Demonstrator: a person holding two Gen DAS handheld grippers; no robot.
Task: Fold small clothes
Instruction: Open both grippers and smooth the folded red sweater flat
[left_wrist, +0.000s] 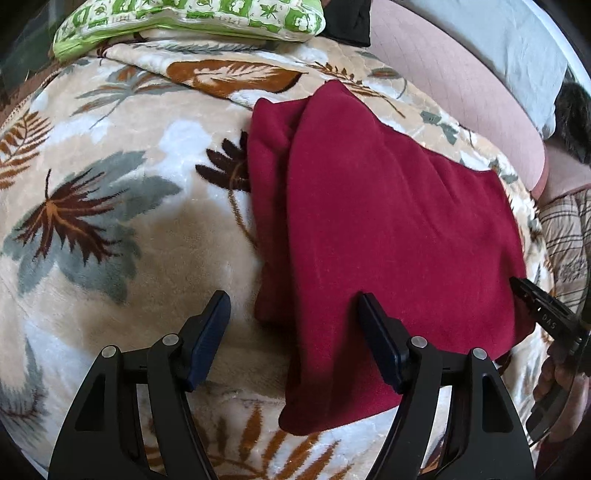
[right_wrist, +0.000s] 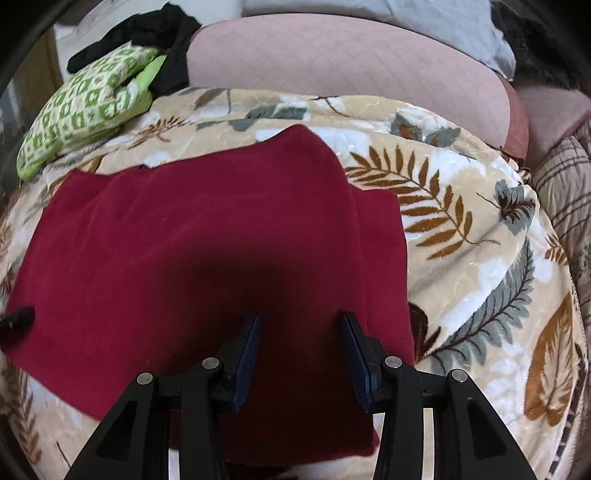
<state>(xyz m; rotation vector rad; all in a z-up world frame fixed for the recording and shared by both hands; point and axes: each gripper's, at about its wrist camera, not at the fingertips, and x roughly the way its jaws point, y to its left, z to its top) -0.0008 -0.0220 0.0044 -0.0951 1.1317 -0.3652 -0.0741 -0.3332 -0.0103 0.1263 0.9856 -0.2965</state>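
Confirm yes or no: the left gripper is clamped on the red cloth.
No: the left gripper stands open over the red cloth, pinching nothing.

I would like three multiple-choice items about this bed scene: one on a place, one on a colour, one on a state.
1. Where does the green patterned cushion lie?
A. on the red garment
B. at the blanket's far edge, beyond the garment
C. between the gripper fingers

2. What colour is the garment?
A. dark red
B. blue
C. yellow

3. How do the left gripper's jaws stand?
A. shut on the cushion
B. shut on nothing
C. open, one finger over the garment, one over the leaf-print blanket

Key: 1 B, the cushion rests past the garment. 2 A, the cloth is plainly dark red. 3 C, a wide gap shows between the fingers.
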